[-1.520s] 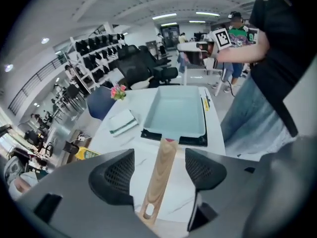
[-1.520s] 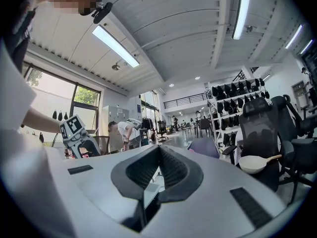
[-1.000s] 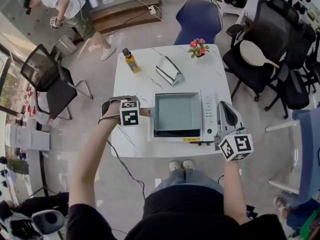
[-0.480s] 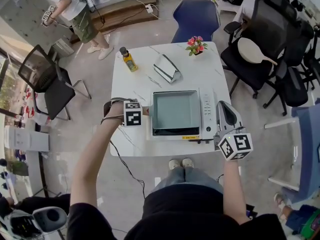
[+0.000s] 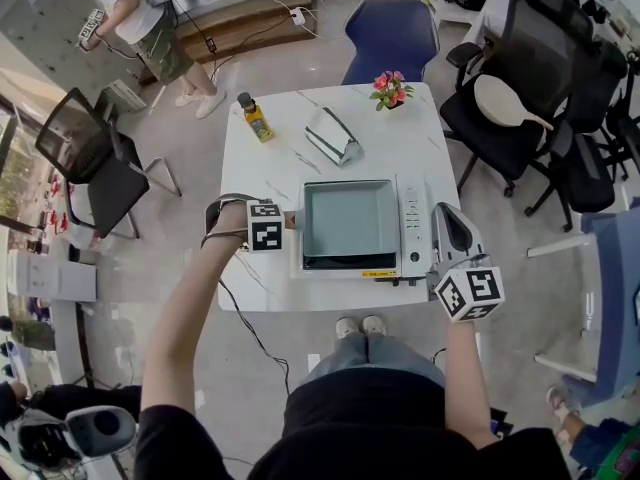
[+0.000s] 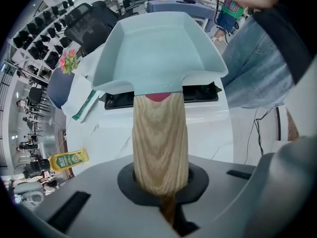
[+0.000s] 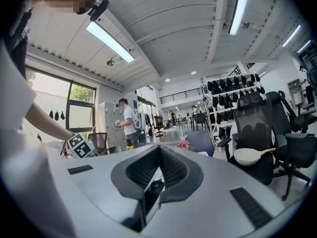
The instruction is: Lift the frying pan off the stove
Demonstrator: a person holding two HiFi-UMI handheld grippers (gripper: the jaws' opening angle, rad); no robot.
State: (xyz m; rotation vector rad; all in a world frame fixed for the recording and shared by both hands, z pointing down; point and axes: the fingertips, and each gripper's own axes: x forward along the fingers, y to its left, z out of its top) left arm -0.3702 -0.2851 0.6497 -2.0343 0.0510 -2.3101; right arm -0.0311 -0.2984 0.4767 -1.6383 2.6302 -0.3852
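At centre frame in the head view, the frying pan [image 5: 352, 223] is sitting square on the stove [image 5: 413, 230], and as far as I can judge it isn't lifted yet. Your left tool [image 5: 270, 226] is pointing straight down at the pan's left side. Its jaws have just been closing and are now clamping the wooden handle [image 6: 159, 143], which is seated deep between the pads. My read on why: the handle is the only sensible purchase, and gripping it from above is giving you a clean vertical pull.

Your right tool [image 5: 450, 230] is hanging level at the stove's right edge, jaws together with nothing between them. It's probably just keeping clear of the lift.

Around it, the counter [image 5: 262, 173] is also carrying a yellow bottle [image 5: 258, 120], a folded white packet [image 5: 335, 138] and a flower pot [image 5: 395, 94]. All three are in the upper half of the frame, well apart from the pan. Nothing is overhanging the pan, so straight up is looking free.

Watch-outs:
- You're holding the pan by one end only, so the far side is likely going to droop.
- A cable [image 5: 250, 330] is trailing off the counter's lower left, under your left arm.
- The blue chair [image 5: 392, 33], the black chair [image 5: 530, 63] and a person [image 5: 140, 8] at upper left are all standing well off.
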